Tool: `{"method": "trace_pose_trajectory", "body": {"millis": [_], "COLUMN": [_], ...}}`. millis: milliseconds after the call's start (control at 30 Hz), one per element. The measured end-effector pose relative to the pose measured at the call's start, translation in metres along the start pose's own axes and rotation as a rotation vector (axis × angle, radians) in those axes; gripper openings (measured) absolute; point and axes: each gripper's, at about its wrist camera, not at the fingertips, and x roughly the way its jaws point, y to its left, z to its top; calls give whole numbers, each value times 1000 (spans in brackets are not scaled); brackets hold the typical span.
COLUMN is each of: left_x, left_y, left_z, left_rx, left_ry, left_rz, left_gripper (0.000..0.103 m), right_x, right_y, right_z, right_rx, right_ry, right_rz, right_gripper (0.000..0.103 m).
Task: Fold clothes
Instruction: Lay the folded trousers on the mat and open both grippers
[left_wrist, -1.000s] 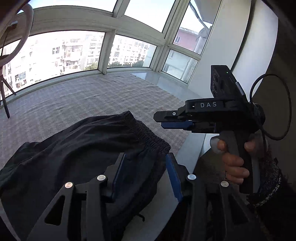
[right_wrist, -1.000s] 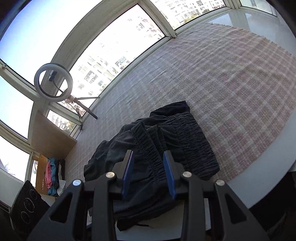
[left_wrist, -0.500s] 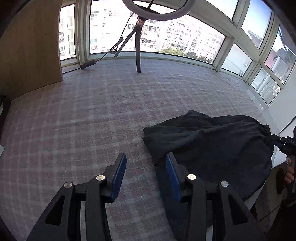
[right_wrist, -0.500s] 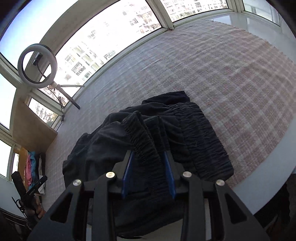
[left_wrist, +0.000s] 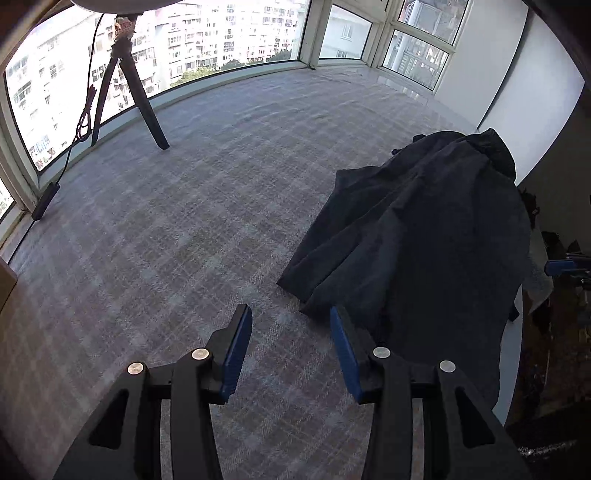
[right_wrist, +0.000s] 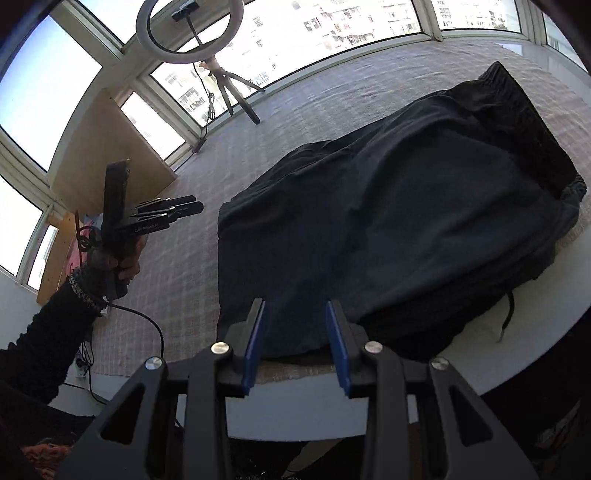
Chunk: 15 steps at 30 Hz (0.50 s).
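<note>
Black garment (right_wrist: 388, 221): lies in a heap on the checked cloth (left_wrist: 166, 240) at the tabletop's near edge. Left tool (left_wrist: 290, 321): spread, empty, above the cloth beside the garment's hem. Right tool (right_wrist: 295, 314): spread, empty, over the garment's near edge.

My black shorts (right_wrist: 388, 221) lie on a pale pink-and-grey plaid cloth (left_wrist: 166, 240). My 2 black grippers, left gripper (left_wrist: 290, 328) and right gripper (right_wrist: 295, 325), carry blue pads (left_wrist: 236, 350).
</note>
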Motion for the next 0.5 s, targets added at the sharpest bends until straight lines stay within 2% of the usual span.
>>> {"method": "trace_pose_trajectory", "body": {"millis": [33,100,133,167,200,267,300,367,500], "left_x": [4,10,11,13,11,7,5,6,17], "left_y": [-1,-3,-3,-3,-4,-6,-7,-6,-10], "left_z": [-1,-2,-1,-1,0,0,0,-1,1], "left_rx": [31,78,92,106,122,163,188,239,356], "left_ry": [15,35,37,39,33,20,14,25,63], "left_rz": [-9,-26,-36,-47,-65,-88,-90,-111,-135], "left_gripper": [41,41,41,41,41,41,42,42,42], "right_x": [-2,-3,-3,-3,-3,-5,-8,-15,-2], "right_y": [-4,-2,-4,-9,-24,-69,-80,-75,-17], "right_z": [3,33,52,72,87,110,111,94,30], "right_rx": [41,-42,-88,-117,-66,173,248,290,251], "right_ry": [-19,-43,-68,-106,-120,-107,-114,-140,-72], "right_rz": [21,-27,-115,-249,-304,-278,-244,-169,-163], "right_gripper": [33,33,33,33,33,33,33,33,34]}}
